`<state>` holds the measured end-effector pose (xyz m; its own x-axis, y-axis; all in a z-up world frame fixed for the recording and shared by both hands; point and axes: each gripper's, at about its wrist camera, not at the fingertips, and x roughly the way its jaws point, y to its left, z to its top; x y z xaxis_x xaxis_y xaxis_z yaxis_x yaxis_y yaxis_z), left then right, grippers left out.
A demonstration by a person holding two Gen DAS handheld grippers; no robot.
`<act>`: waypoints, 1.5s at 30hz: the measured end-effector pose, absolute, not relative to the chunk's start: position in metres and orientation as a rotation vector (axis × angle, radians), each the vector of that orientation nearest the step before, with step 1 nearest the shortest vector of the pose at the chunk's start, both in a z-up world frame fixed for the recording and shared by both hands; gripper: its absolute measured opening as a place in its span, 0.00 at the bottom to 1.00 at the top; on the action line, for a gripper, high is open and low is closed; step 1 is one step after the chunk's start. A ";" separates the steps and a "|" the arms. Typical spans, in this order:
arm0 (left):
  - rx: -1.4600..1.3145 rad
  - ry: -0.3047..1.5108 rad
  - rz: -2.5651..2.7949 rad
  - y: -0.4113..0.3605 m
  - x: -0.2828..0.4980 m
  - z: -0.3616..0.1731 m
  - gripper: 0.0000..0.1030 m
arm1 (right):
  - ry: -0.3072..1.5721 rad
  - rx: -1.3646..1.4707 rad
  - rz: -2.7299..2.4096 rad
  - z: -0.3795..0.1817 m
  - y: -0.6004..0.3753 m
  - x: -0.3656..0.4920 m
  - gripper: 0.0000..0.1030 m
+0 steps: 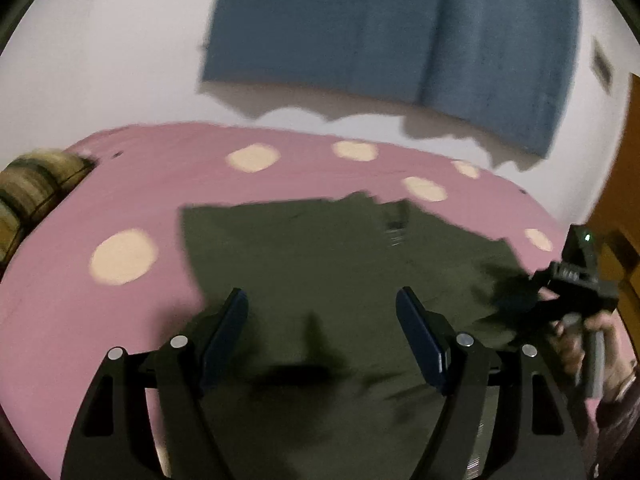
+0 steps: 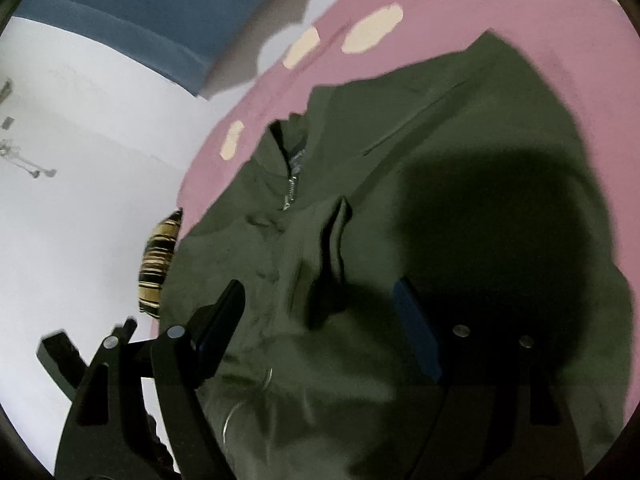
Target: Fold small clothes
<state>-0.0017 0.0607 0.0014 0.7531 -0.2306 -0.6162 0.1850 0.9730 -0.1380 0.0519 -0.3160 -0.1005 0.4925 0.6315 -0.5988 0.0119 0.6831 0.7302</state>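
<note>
Lying on the pink spotted sheet (image 1: 120, 200) is a dark green zip jacket (image 1: 320, 248). Left gripper (image 1: 322, 312) and right gripper (image 2: 320, 304) hover above it, jaws apart, holding nothing.

We see the garment (image 1: 328, 256) lying spread on the bedsheet (image 1: 132, 196), our left gripper (image 1: 322, 304) above its near part and our right gripper (image 2: 320, 292) over its middle. A curtain (image 1: 384, 36) hangs on the wall behind; a striped pillow (image 1: 32, 188) sits at the sheet's left edge.
</note>
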 end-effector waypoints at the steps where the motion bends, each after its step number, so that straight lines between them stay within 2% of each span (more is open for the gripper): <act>1: -0.074 0.700 -0.198 0.073 -0.002 -0.006 0.73 | 1.018 0.734 0.424 -0.102 -0.311 0.059 0.74; 3: -0.076 0.717 -0.171 0.086 -0.004 -0.014 0.73 | 1.061 0.705 0.439 -0.108 -0.299 0.071 0.72; 5: -0.076 0.732 -0.148 0.099 -0.006 -0.022 0.73 | 1.104 0.727 0.486 -0.115 -0.287 0.080 0.50; 6: -0.077 0.738 -0.136 0.105 -0.008 -0.025 0.73 | 1.125 0.726 0.497 -0.118 -0.282 0.082 0.46; 7: -0.084 0.741 -0.131 0.108 -0.008 -0.027 0.73 | 1.136 0.704 0.493 -0.119 -0.277 0.084 0.36; 8: -0.093 0.746 -0.130 0.112 -0.008 -0.029 0.73 | 1.135 0.667 0.490 -0.117 -0.273 0.084 0.23; 11: -0.103 0.757 -0.131 0.117 -0.007 -0.033 0.73 | 1.111 0.649 0.501 -0.102 -0.262 0.084 0.13; 14: -0.085 0.762 -0.138 0.111 -0.003 -0.036 0.73 | 1.036 0.658 0.532 -0.072 -0.254 0.086 0.11; 23: -0.090 0.824 -0.037 0.106 0.037 -0.053 0.74 | 0.687 0.652 0.738 0.070 -0.228 0.075 0.10; 25: -0.076 0.832 0.051 0.111 0.045 -0.057 0.74 | 0.641 0.640 0.736 0.080 -0.237 0.068 0.10; 29: -0.156 0.861 0.081 0.128 0.049 -0.063 0.74 | 0.683 0.606 0.583 0.048 -0.277 0.059 0.10; 34: -0.177 0.923 0.099 0.133 0.054 -0.078 0.76 | 0.927 0.697 0.358 -0.064 -0.325 0.068 0.10; 37: -0.206 0.958 0.088 0.137 0.053 -0.086 0.76 | 0.989 0.690 0.282 -0.103 -0.332 0.072 0.10; 45: -0.199 0.960 0.091 0.137 0.049 -0.085 0.76 | 0.990 0.668 0.287 -0.121 -0.333 0.073 0.11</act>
